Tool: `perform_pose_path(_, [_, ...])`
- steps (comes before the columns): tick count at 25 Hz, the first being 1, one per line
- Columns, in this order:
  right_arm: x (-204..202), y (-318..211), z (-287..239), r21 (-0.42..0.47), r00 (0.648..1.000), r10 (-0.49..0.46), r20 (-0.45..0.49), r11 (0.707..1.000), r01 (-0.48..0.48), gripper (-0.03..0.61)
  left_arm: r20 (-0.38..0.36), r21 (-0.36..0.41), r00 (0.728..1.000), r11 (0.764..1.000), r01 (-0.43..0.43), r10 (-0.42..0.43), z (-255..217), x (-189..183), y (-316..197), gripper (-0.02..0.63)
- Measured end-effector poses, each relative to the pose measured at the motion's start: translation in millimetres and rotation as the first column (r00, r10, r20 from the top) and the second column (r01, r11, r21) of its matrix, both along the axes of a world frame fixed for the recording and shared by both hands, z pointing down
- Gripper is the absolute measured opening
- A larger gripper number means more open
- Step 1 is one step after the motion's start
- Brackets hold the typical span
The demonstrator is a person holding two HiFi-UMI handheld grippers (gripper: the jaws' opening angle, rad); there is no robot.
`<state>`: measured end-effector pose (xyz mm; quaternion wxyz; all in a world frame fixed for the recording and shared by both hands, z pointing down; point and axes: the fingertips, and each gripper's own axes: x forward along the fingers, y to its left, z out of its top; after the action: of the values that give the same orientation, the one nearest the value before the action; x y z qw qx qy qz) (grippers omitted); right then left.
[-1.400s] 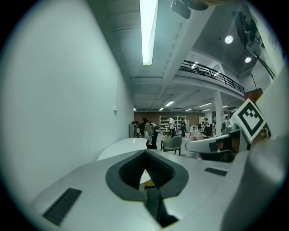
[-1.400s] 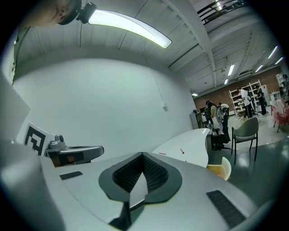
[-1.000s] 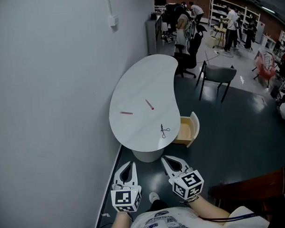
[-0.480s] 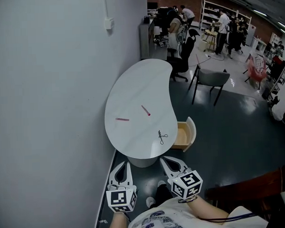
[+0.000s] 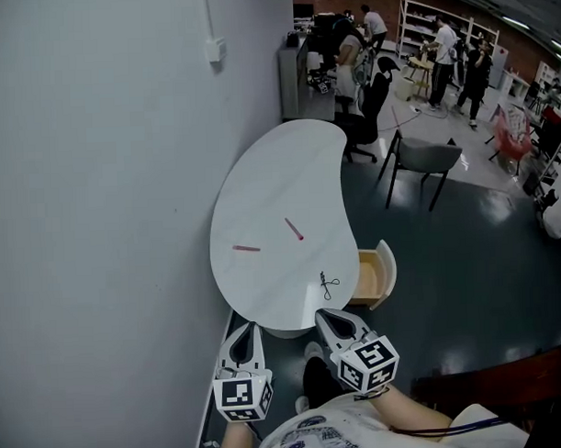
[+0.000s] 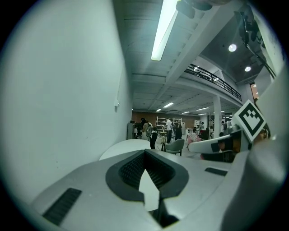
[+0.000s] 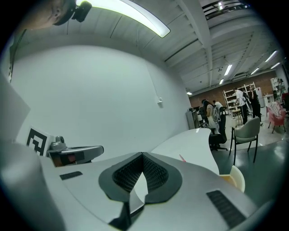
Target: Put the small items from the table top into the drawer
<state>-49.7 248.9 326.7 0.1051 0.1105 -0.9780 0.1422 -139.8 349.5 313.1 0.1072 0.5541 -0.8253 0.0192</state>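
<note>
Left tongs (image 5: 246, 329) and right tongs (image 5: 324, 314) are both clenched tip to tip, grasping nothing and touching nothing, side by side just short of the near rounded edge of the worktop (image 5: 279, 173). Scissors (image 5: 328, 284) lie just ahead of the right tongs near that edge, a pink stick (image 5: 294, 229) farther ahead, a second pink stick (image 5: 246, 248) ahead of the left tongs. A wall (image 5: 95, 179) runs close along the left tongs' side and open floor (image 5: 448, 286) lies right of the right tongs, where the drawer (image 5: 374, 275) stands pulled out, ahead and to the right, showing bare wood inside.
</note>
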Motion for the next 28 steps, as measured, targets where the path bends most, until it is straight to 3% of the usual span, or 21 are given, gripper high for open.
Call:
perform_pose_path(17, [-99,-153,33,-0.055,0.998,0.037,-0.053,0.998,-0.040,0.020,-0.016,-0.079,0.998,0.995,-0.054,0.053,22,-103,-162,0.020])
perform_pose_path(28, [-143,-243,44,-0.059,0.998,0.012,-0.068,0.998,-0.016,0.020,-0.015,-0.107,0.999,0.994,-0.034,0.032,32,-148,-247,0.020])
